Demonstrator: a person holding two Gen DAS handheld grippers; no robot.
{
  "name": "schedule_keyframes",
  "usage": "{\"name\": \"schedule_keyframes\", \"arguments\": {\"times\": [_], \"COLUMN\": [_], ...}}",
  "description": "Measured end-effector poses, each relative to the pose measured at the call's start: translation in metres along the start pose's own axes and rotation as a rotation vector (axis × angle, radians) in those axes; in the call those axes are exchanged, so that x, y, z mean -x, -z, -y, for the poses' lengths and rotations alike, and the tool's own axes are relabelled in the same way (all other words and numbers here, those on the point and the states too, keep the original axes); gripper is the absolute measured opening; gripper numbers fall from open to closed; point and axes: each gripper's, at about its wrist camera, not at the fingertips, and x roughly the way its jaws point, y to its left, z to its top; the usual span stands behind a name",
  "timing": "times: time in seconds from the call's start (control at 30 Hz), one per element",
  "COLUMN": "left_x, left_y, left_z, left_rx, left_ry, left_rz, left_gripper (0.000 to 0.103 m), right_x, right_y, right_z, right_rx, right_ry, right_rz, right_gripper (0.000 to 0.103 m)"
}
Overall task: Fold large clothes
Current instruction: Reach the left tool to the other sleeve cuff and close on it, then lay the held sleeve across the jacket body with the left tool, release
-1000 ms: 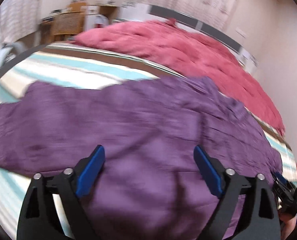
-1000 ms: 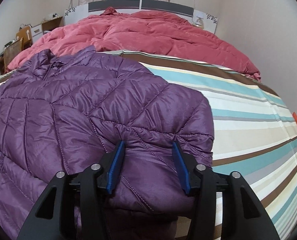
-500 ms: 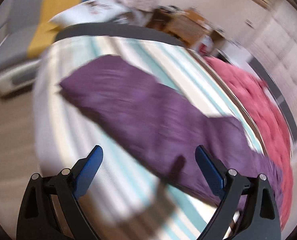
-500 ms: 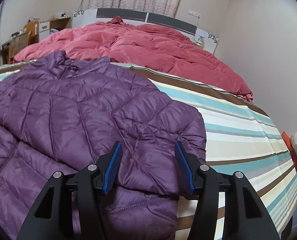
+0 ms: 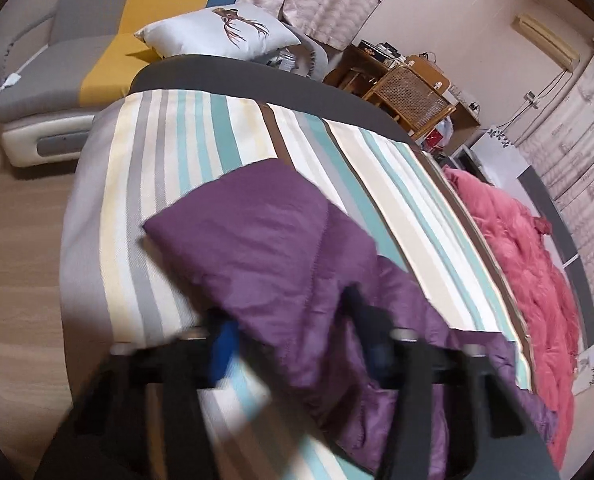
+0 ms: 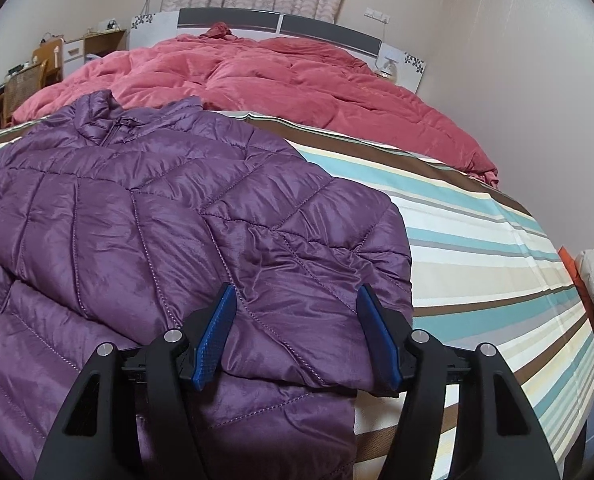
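Observation:
A purple quilted jacket (image 6: 137, 220) lies spread on the striped bedsheet (image 6: 477, 248), its collar toward the pink duvet. One sleeve is folded across its front. My right gripper (image 6: 297, 336) hovers over that folded part; its jaws are opening and the blue pads (image 6: 217, 332) stand clear of the fabric. In the blurred left wrist view the other sleeve (image 5: 265, 240) stretches out toward the bed's foot end. My left gripper (image 5: 297, 340) is closing on this sleeve, the fabric filling the gap between its fingers (image 5: 225, 340).
A pink duvet (image 6: 277, 76) covers the head half of the bed. Beyond the bed's dark foot edge (image 5: 257, 76) are a grey-and-yellow sofa (image 5: 77, 52) with a white cushion (image 5: 221, 32), a wicker chair (image 5: 409, 92) and wooden floor (image 5: 17, 240).
The left view swung from the jacket's body to the outstretched sleeve, and its jaws narrowed around the sleeve. The right gripper's jaws widened a little over the folded part.

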Motion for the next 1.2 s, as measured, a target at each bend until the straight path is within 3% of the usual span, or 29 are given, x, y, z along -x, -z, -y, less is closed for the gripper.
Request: {"name": "schedule_keyframes", "arguments": {"times": [0.03,0.13,0.53,0.8,1.2], "left_x": [0.0,0.008,0.071,0.124,0.169], "left_y": [0.002,0.002,0.01,0.046,0.152], "left_z": [0.002,0.005,0.053,0.114,0.215], "left_rx": [0.003,0.027,-0.099,-0.315,-0.678], "left_ry": [0.015,0.03,0.098,0.245,0.409], "left_rz": [-0.017,0.021,0.22,0.303,0.231], "left_gripper": [0.015,0.009,0.007,0.007,0.007], "right_x": [0.0,0.0,-0.001,-0.002,-0.003], "right_y": [0.0,0.001,0.001,0.001,0.001], "right_z": [-0.001,-0.001,-0.001,-0.001,0.004], "right_rx": [0.003,0.006,-0.001,-0.003,-0.021], "right_ry": [0.003,0.007,-0.001,-0.003,-0.022], "right_rz": [0.0,0.0,-0.001,-0.001,0.0], "right_gripper": [0.063,0.063,0.063,0.063,0.063]}}
